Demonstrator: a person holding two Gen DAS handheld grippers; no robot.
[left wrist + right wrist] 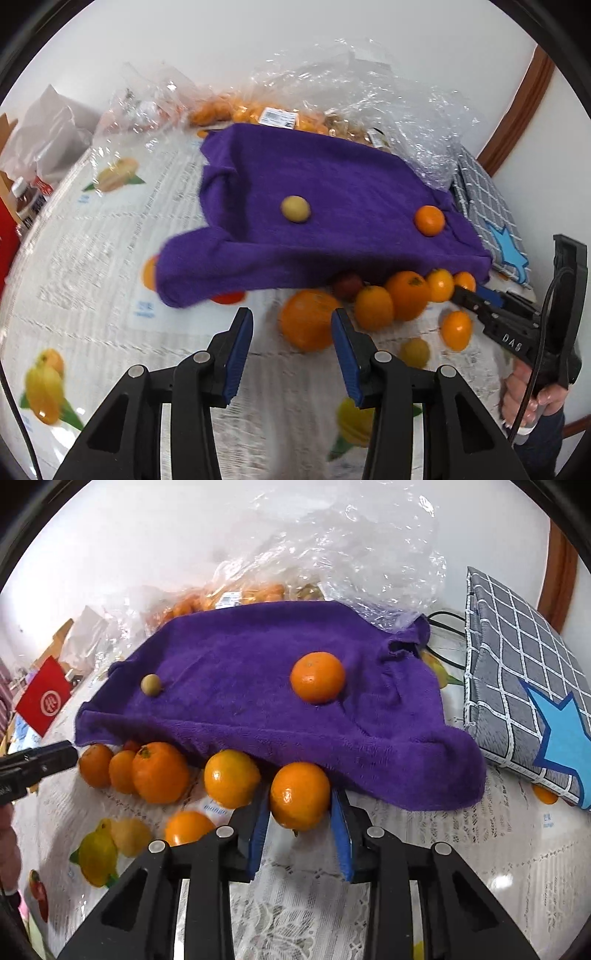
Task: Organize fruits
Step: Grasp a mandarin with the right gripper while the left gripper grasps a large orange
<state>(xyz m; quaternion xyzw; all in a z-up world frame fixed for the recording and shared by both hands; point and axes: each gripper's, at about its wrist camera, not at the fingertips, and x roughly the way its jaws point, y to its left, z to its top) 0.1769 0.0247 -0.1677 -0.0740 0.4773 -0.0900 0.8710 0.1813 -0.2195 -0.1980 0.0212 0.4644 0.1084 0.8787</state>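
1. My right claw is closed about a small orange; both blue pads press its flanks, just below the near hem of the purple towel.
2. My left claw stands wide and holds nothing, its jaws framing a large orange that lies straight ahead on the surface, short of the towel's hem.
3. On top of the towel rest one orange and one small yellowish fruit, well apart.
4. More oranges crowd along the hem, between my two claws.
5. Governing relation: the gripped orange lies just below the hem, the towel top up and beyond it. I judge the right hand nearer, so it should lift clear of the hem before moving forward.
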